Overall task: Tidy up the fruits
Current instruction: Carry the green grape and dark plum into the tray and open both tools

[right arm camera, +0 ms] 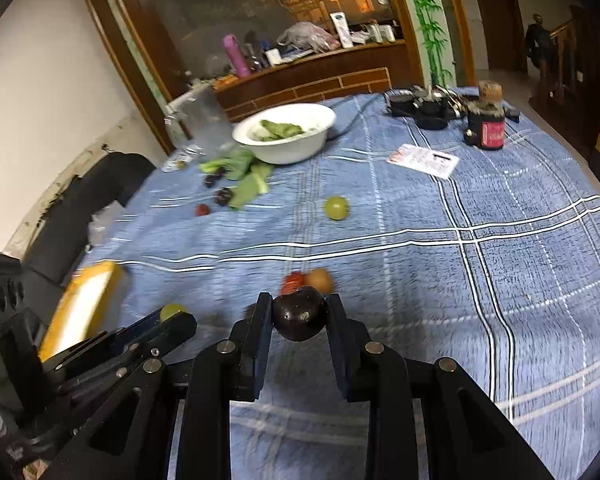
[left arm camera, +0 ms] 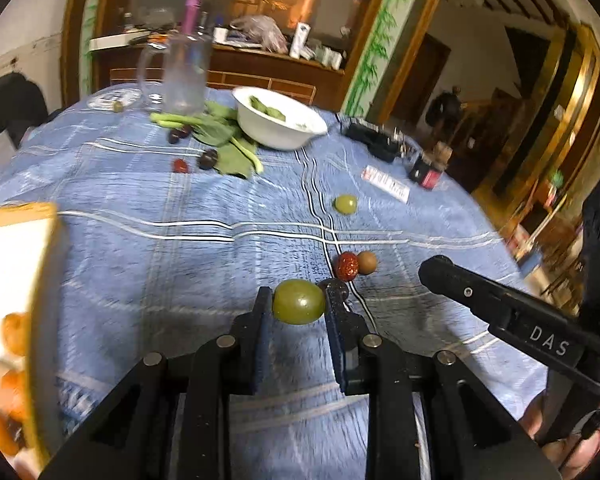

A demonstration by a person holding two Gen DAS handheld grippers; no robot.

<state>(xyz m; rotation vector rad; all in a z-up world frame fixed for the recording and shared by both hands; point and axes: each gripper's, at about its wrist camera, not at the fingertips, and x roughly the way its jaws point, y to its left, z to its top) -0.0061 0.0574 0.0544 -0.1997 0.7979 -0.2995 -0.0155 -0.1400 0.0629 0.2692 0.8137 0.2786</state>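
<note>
The left claw (left arm camera: 299,304) grips a green grape (left arm camera: 299,301); the right claw (right arm camera: 299,312) grips a dark plum (right arm camera: 299,317). The yellow-rimmed tray (left arm camera: 46,264) of fruit sits at the left edge of frame, nearer the left claw, above the table (left arm camera: 180,264).

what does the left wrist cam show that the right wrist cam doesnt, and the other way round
Only the left wrist view shows the orange fruits inside the yellow-rimmed box, and the left tongs shut on a green grape.

Only the right wrist view shows the right tongs shut on a dark fruit head on.

Both show the white bowl of greens, a loose green grape, a red fruit beside a brown one, and the blue plaid cloth.
</note>
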